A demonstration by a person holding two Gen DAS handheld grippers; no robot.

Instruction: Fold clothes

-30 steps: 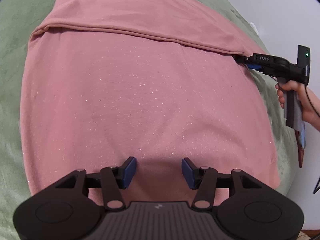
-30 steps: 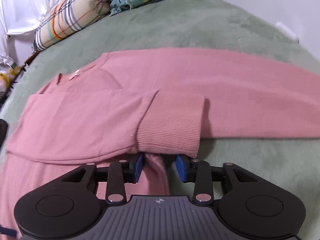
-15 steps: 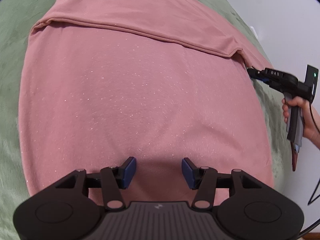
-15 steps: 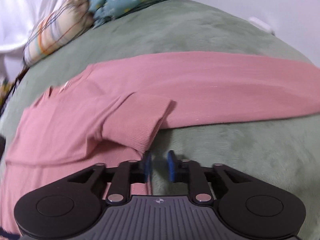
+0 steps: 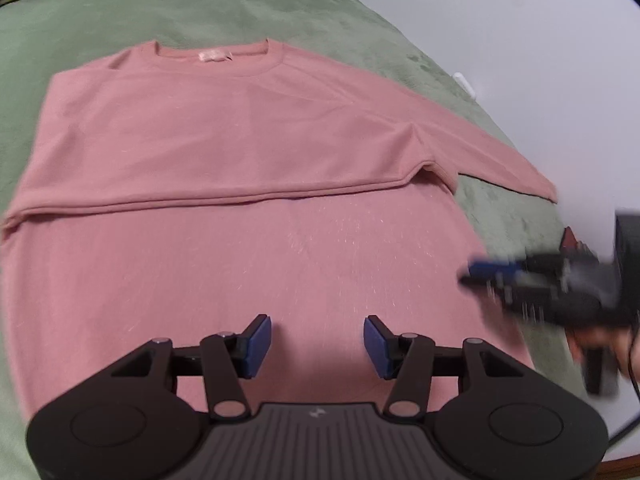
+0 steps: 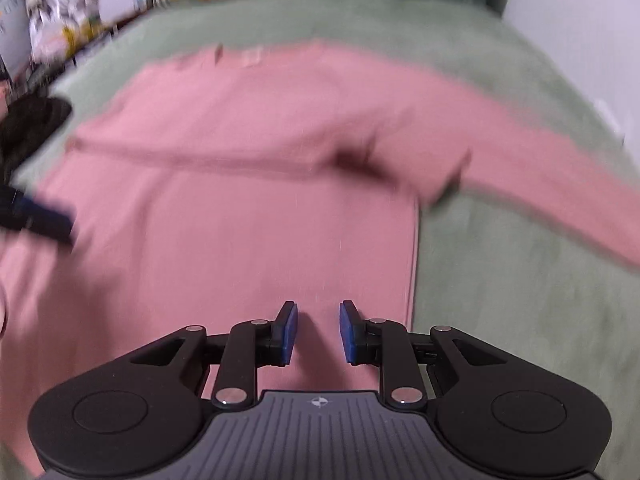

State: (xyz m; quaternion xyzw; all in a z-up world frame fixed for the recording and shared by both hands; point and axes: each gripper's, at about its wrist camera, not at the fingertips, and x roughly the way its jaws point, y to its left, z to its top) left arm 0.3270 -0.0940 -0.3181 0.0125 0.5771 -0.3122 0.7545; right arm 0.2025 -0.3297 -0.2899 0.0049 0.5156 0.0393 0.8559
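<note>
Shift since half a second ago: both cameras pull back; right gripper (image 6: 315, 330) leaves the cuff it hovered at, its jaws now wider.
Left view, garment: pink sweater (image 5: 248, 208) lies flat on the green bedspread (image 5: 120, 20), collar far, one sleeve (image 5: 224, 168) folded across the chest, the other sleeve (image 5: 492, 152) stretched out right.
Left view, grip: left gripper (image 5: 317, 340) over the hem, fingers spread, holding nothing.
Left view, risk: folded cuff sits right at the side edge; a snag would drag it off.
Left view, unclear: right tool blurred, its jaws unreadable here.
Right view, grip: fingers parted, empty, above the hem corner.
Right view, risk: pinching one layer only would skew a fold.
Right view, unclear: heavy motion blur; outstretched sleeve's end cut off at the frame.
</note>
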